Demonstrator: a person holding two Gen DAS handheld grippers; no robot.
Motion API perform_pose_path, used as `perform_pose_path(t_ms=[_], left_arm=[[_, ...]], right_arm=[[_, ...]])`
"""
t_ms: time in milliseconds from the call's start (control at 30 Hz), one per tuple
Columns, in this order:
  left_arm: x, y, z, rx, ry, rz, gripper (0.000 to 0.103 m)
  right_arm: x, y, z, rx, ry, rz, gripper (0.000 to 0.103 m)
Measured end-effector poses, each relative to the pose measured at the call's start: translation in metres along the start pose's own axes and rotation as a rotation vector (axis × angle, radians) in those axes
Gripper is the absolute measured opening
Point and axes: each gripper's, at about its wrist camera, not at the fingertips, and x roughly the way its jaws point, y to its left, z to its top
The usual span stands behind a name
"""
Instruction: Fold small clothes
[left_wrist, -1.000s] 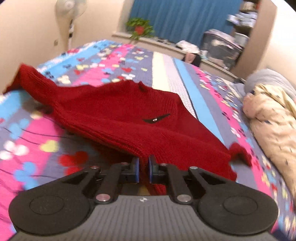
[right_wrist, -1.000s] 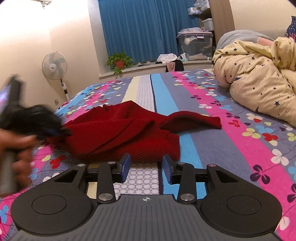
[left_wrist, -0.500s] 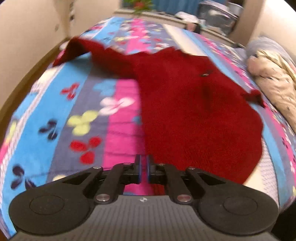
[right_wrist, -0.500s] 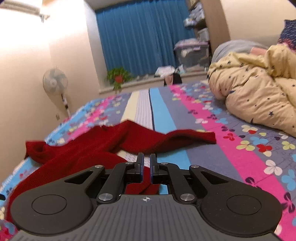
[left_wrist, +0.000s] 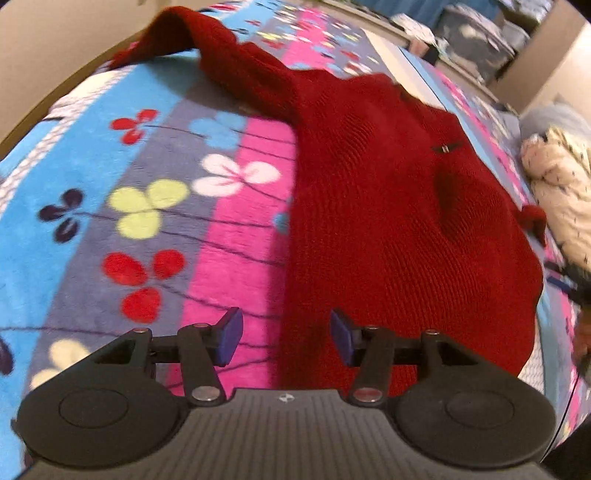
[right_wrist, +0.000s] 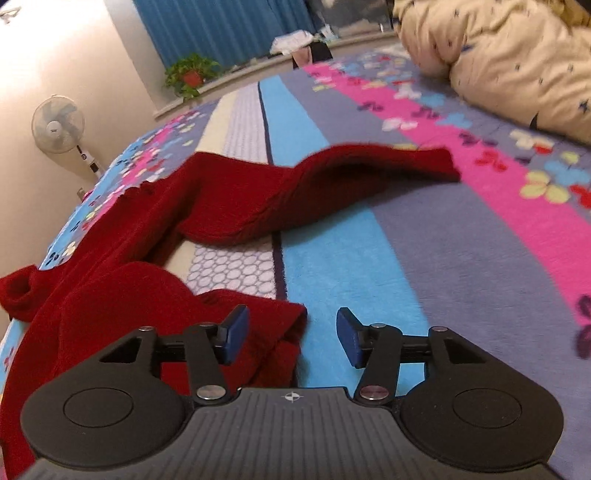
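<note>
Striped floral blanket under everything. Left wrist: left gripper wide open, holding nothing — red sweater spread flat, its hem edge between the fingers. Right wrist: right gripper wide open, empty — red sweater corner beneath left finger, sleeve stretched ahead.

We see the sweater as coarse ribbed knit, matt and slightly fuzzy. The blanket looks like soft fleece with a short plush nap. Our left gripper and right gripper are matt black plastic with ridged bodies, shiny metal pins and smooth blue pads. The quilt looks like smooth matt cotton.
</note>
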Motion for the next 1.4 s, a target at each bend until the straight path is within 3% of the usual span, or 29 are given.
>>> perform_pose_path(t_ms=[133,233,300,333,367,400,567,767,833,900,933,1000,1067,1100,1167,1200,1333,1400], left_arm=[[0.024,-0.010,-0.002,0.060,0.027,0.003,0.058],[0.035,-0.019,-0.004,0.117,0.046,0.037,0.058],[0.038,-0.025,-0.005,0.148,0.035,0.055,0.057],[0.038,-0.026,-0.006,0.161,0.026,0.056,0.045],[0.038,-0.028,-0.006,0.172,0.021,0.048,0.027],[0.036,-0.029,-0.007,0.177,0.016,0.043,0.019],[0.011,-0.036,-0.012,0.195,-0.055,0.028,0.013],[-0.058,-0.023,-0.029,0.115,-0.198,-0.142,0.010],[-0.072,-0.017,-0.039,0.124,-0.191,-0.159,0.010],[-0.070,-0.009,-0.051,0.145,-0.124,-0.104,0.010],[-0.063,-0.005,-0.055,0.151,-0.072,-0.063,0.010],[-0.050,0.000,-0.057,0.164,0.001,0.021,0.012],[-0.043,0.002,-0.054,0.156,0.022,0.047,0.013],[-0.043,0.002,-0.053,0.148,0.019,0.049,0.015],[-0.044,0.000,-0.050,0.135,0.014,0.038,0.032],[-0.045,-0.002,-0.051,0.136,0.009,0.034,0.035],[-0.042,-0.014,-0.049,0.175,-0.003,0.031,0.037],[-0.038,-0.017,-0.050,0.188,-0.003,0.027,0.037]], right_arm=[[0.029,0.009,-0.005,-0.064,0.039,0.033,0.060],[0.033,0.029,-0.011,-0.192,0.003,0.006,0.053],[0.033,0.035,-0.012,-0.227,0.013,0.028,0.021],[0.030,0.036,-0.013,-0.245,0.011,0.027,0.020],[0.026,0.038,-0.014,-0.266,0.004,0.025,0.014],[0.018,0.039,-0.014,-0.281,-0.013,0.021,0.011],[-0.069,0.047,-0.003,-0.253,-0.234,-0.002,0.009],[-0.205,0.042,-0.032,-0.211,-0.421,-0.015,0.008],[-0.225,0.030,-0.054,-0.191,-0.380,-0.096,0.008],[-0.210,0.013,-0.072,-0.179,-0.182,-0.143,0.009],[-0.192,0.002,-0.083,-0.179,-0.023,-0.132,0.010],[-0.170,-0.015,-0.096,-0.151,0.121,-0.150,0.022],[-0.167,-0.019,-0.095,-0.174,0.099,-0.179,0.023],[-0.167,-0.019,-0.093,-0.204,0.064,-0.191,0.031],[-0.165,-0.026,-0.085,-0.205,0.033,-0.212,0.044],[-0.160,-0.031,-0.083,-0.184,0.039,-0.201,0.046],[-0.132,-0.041,-0.088,-0.089,0.171,-0.156,0.046],[-0.128,-0.029,-0.097,-0.116,0.215,-0.137,0.046]])
